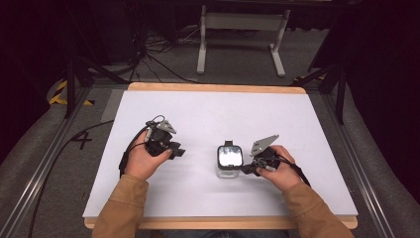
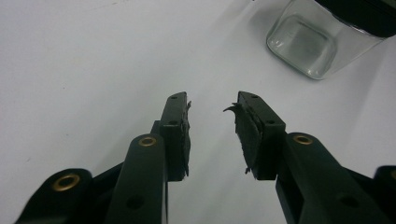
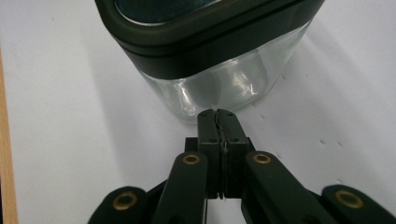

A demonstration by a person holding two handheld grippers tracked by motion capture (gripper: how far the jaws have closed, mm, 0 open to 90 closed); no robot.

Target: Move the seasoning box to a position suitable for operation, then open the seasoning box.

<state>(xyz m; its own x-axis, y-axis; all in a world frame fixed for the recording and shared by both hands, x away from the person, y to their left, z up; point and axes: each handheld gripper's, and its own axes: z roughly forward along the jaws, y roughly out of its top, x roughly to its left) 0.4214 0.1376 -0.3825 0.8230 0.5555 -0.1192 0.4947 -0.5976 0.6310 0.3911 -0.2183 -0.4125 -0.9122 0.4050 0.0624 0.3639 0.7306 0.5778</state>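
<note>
A square glass jar (image 1: 229, 161) with a black lid stands upright on the white table top (image 1: 208, 114), a little right of the middle and nearer the person's edge than the far one. The right gripper (image 1: 246, 170) sits just beside the jar's right wall; in the right gripper view its jaws are pressed together with nothing between them, their tips right at the foot of the glass, though whether they touch it is hard to tell. The left gripper (image 1: 179, 151) rests well apart from the jar on the left, its jaws spread with bare table between them and the worn pads (image 2: 183, 126) frayed at the edges. Wide bare surface lies behind and to both sides of the jar, out to the wooden rim (image 1: 213, 88) at the far edge. The jar's lid is cut off at the top of both gripper views, and glare on it in the high view hides what is inside. No label or writing can be read on the jar.
</note>
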